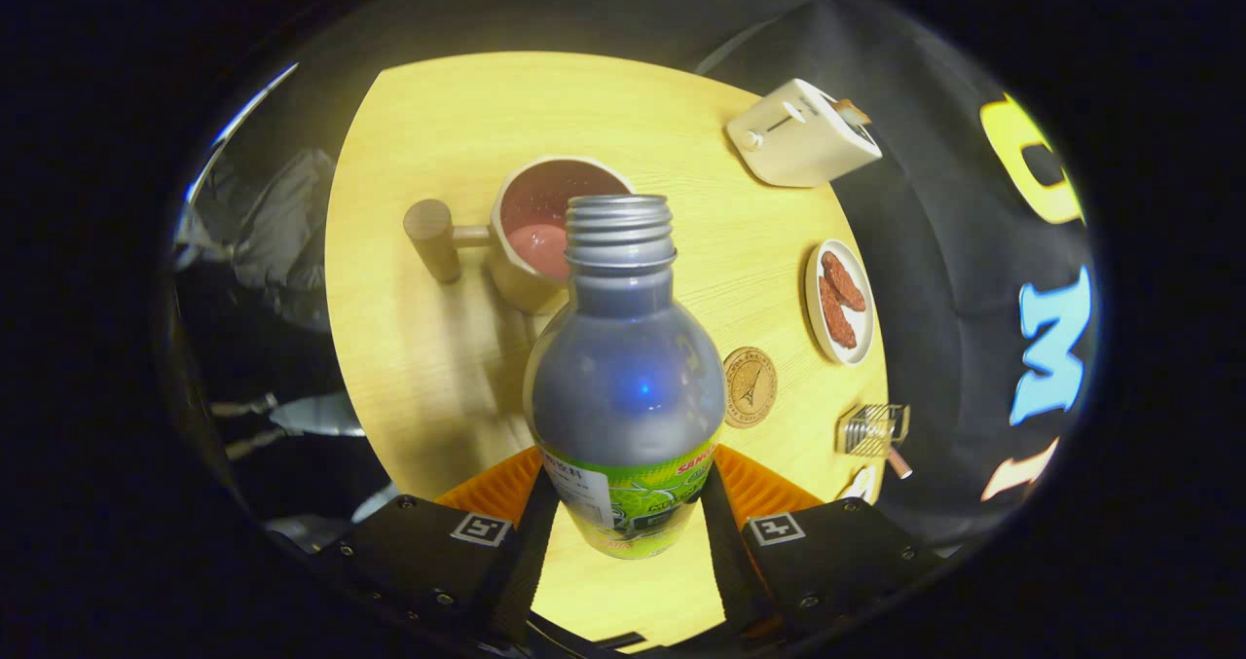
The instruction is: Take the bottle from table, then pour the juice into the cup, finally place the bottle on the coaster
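Bottle (623,386) upright btwn both fingers of hand-held gripper (623,503), clamped, cup (545,236) just beyond.

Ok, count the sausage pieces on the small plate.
2: both sausage pieces lie side by side on the small plate, beyond the coaster, right of the bottle held between the gripper fingers.

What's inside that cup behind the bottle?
The cup holds pinkish-red juice low down. The bottle, clamped in the gripper, covers the cup's near right part, so that part of the inside is hidden.

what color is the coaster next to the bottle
Tan with a dark tower print, coaster; gripper view shows it best.
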Action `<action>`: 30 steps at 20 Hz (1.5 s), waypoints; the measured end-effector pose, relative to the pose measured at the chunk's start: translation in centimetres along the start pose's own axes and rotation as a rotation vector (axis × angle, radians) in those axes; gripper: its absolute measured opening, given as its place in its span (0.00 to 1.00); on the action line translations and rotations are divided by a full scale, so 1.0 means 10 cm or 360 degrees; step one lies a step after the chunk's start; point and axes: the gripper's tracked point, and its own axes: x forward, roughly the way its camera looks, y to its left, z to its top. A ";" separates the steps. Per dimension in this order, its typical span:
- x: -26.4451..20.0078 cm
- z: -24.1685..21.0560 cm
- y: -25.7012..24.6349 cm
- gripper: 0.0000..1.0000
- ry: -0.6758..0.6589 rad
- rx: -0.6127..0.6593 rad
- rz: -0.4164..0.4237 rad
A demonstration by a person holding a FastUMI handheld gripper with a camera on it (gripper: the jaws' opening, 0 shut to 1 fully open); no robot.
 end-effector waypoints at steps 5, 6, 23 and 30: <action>0.05 -0.07 0.06 0.73 -0.0129 0.0238 0.0047; 0.06 -0.08 0.06 0.73 -0.0160 0.0272 0.0058; 0.38 -0.18 -0.28 0.74 -0.0644 0.0847 0.0061; 0.53 -0.04 -0.65 0.73 -0.0815 0.0950 -0.0022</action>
